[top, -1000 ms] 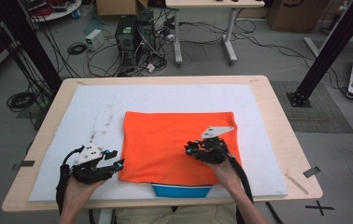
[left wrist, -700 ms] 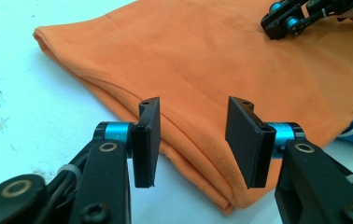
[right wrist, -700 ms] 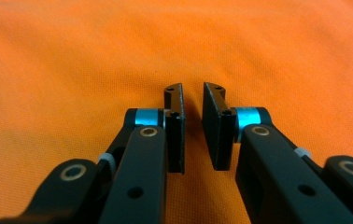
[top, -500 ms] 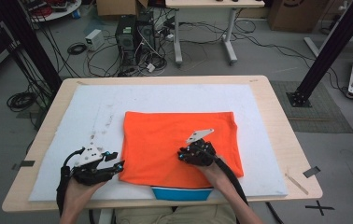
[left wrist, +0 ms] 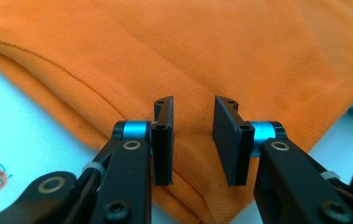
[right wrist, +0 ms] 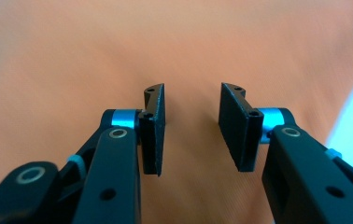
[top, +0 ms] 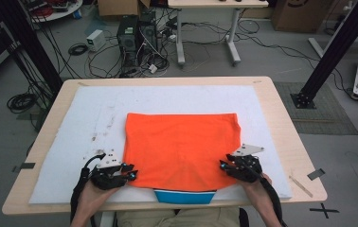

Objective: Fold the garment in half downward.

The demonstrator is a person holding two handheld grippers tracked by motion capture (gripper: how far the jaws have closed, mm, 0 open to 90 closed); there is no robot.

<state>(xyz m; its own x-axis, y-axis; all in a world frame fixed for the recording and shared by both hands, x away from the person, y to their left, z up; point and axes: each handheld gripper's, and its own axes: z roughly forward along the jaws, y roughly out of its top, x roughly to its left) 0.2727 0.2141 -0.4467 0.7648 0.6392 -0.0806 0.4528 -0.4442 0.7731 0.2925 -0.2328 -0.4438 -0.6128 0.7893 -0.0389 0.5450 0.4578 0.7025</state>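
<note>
An orange shirt (top: 182, 144) lies folded flat on the white mat (top: 73, 123), with a blue band (top: 184, 196) showing under its near edge. My left gripper (top: 129, 173) sits at the shirt's near left corner. In the left gripper view the left gripper (left wrist: 192, 137) is open, its jaws standing over the orange cloth (left wrist: 212, 51) near the corner. My right gripper (top: 224, 166) hovers at the near right part of the shirt. In the right gripper view the right gripper (right wrist: 191, 128) is open above the orange fabric (right wrist: 118, 46), holding nothing.
The mat covers a wooden table (top: 286, 123). Beyond the far edge stand a computer tower (top: 137, 33), cables (top: 73, 49) and desk legs (top: 181, 38). A black frame post (top: 331, 52) rises at the right. Bare mat lies left of and behind the shirt.
My right gripper has moved from the middle of the shirt toward its near right corner. The left gripper has shifted slightly toward the shirt's near left corner. The shirt lies as before.
</note>
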